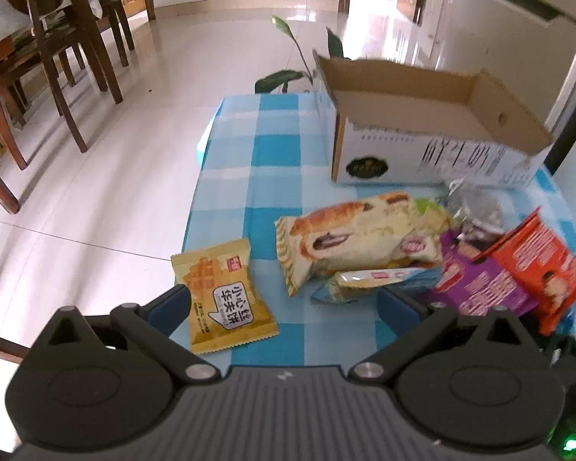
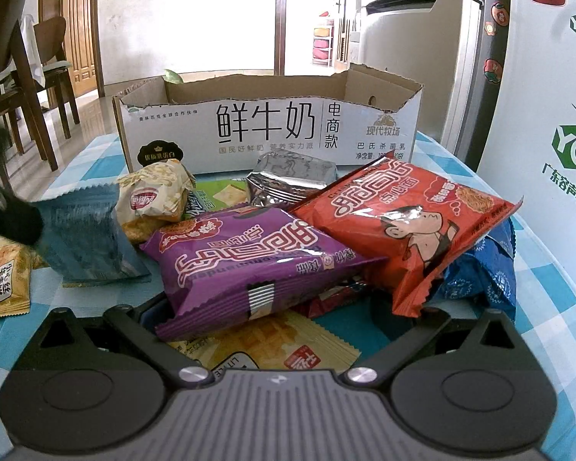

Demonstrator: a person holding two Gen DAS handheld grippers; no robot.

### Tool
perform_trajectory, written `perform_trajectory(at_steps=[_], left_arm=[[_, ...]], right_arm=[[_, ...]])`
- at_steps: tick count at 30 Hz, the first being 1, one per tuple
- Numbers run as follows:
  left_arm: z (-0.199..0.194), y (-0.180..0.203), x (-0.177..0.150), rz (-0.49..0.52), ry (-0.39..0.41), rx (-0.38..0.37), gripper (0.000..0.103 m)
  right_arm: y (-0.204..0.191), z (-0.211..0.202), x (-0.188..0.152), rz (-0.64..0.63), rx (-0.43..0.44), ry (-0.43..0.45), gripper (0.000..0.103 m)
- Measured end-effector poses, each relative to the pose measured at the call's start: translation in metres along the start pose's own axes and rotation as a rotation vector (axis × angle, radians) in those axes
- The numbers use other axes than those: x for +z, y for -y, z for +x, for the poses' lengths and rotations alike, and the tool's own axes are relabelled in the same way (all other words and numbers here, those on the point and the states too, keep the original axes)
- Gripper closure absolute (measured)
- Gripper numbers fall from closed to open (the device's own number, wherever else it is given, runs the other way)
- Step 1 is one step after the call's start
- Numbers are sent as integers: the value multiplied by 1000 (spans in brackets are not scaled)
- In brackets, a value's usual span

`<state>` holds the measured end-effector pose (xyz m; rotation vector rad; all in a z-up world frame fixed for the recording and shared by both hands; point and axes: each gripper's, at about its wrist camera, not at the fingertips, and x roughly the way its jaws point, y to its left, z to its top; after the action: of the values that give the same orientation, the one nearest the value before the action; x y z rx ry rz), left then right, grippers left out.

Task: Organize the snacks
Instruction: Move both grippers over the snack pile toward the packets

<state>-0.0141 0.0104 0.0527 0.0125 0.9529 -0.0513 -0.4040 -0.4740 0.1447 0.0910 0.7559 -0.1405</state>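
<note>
A pile of snack packets is lying on a table covered with a blue and white checked cloth (image 1: 249, 153), in front of an open cardboard box (image 1: 422, 142) that is sitting at the far end with its inside showing bare. The left gripper (image 1: 284, 303) is hovering low over the near end of the cloth with its blue-padded fingers (image 1: 171, 307) spread wide; a yellow packet (image 1: 226, 296) is lying flat just inside the left finger, apart from the pile, and nothing is being pinched. Beyond it a bread packet (image 1: 361, 234) is resting on a light blue packet (image 1: 368, 282), whose near end is lying just by the right finger. In the right wrist view, the right gripper (image 2: 268, 311) is also standing spread, its fingers reaching in under the near edge of the pile; a purple packet (image 2: 249, 261) is lying across the gap and hiding the left fingertip, and whether the pads are touching it cannot be told. A red packet (image 2: 411, 215) is leaning on the purple one, with a dark blue packet (image 2: 480, 272) under its right side, a silver packet (image 2: 288, 180) behind, near the box, and another yellow wrapper (image 2: 265, 345) lying flat beneath the purple one.
</note>
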Motion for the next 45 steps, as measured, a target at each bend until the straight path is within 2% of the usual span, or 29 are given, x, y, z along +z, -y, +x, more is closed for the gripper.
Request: perform_trajectory(at_steps=[9, 17, 22, 27, 30, 34, 36, 39, 45], left_arm=[[-22, -9, -4, -1, 35, -2, 1], [-25, -9, -14, 15, 16, 18, 1], [-27, -7, -18, 31, 11, 26, 1], [-28, -6, -20, 42, 13, 41, 1], [-29, -3, -22, 54, 9, 45, 1], [-30, 0, -22, 63, 6, 43, 1], [-32, 2, -22, 69, 5, 42, 1], [-32, 4, -23, 72, 0, 46, 1], [-34, 6, -24, 74, -11, 48, 1]], right_arm=[[0, 0, 0, -1, -1, 1, 0], [0, 0, 0, 0, 1, -7, 0], [3, -10, 6, -40, 45, -133, 0], [5, -11, 19, -56, 70, -330, 0], [12, -19, 19, -18, 60, -389, 0], [23, -37, 23, 61, 102, -420, 0], [26, -50, 25, 48, 105, -403, 0], [28, -63, 33, 17, 37, -342, 0], [46, -92, 54, 47, -60, -174, 0]])
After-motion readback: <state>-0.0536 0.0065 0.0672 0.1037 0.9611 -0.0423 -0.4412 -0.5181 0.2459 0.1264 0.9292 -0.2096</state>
